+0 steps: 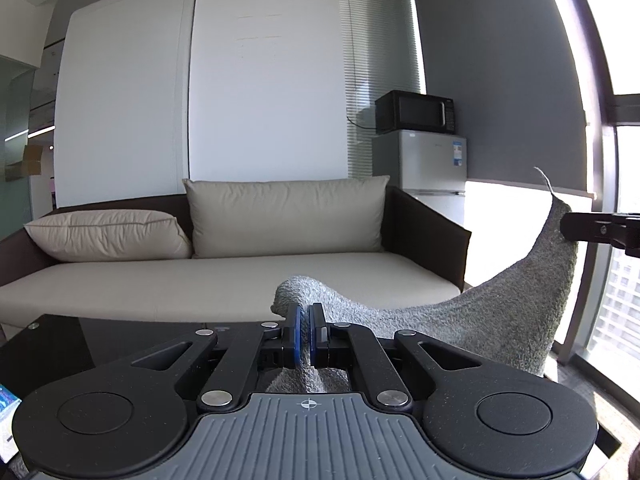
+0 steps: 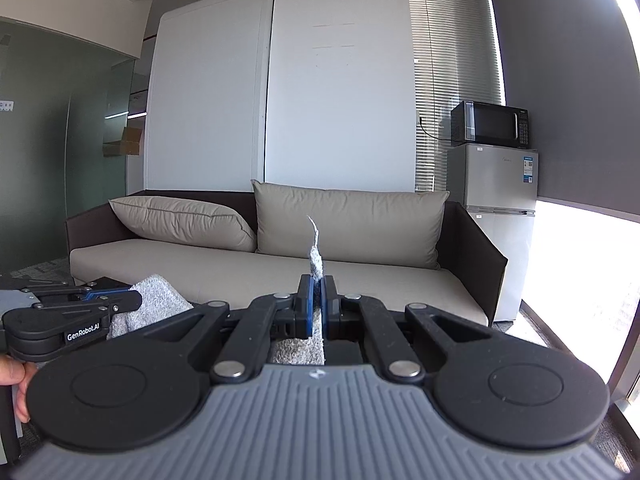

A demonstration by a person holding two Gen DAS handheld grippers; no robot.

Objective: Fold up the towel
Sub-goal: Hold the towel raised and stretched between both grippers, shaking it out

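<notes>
Towel (image 1: pixel 480 320), grey terry, is held in the air in front of the sofa (image 1: pixel 224 276), stretched between the two tools. Nothing shows it resting on any surface.

Left hand-held gripper (image 1: pixel 307 330): jaws narrow, clamped on a bunched corner of the towel; cloth bulges above the blue pads (image 1: pixel 297 332) and runs down between them. Right hand-held gripper (image 2: pixel 317 306): also pinched tight, on the other corner; a thin tip of cloth with a loose thread stands up above the pads.

In the left wrist view the towel's upper edge sags in a curve from the left clamp up to the right hand-held gripper at the frame's right side, which sits higher against the sofa's backrest. So the edge is slack and the two corners are not level.

Judgement: this is the lift-and-spread step before a fold. To do it well:
- bring both corners to one height against the sofa's seat line;
- draw them apart until the top edge is straight, without tugging cloth out of either clamp;
- let the hanging part settle before laying it down.

Risk: the right grip holds only a small corner and may slip.
</notes>
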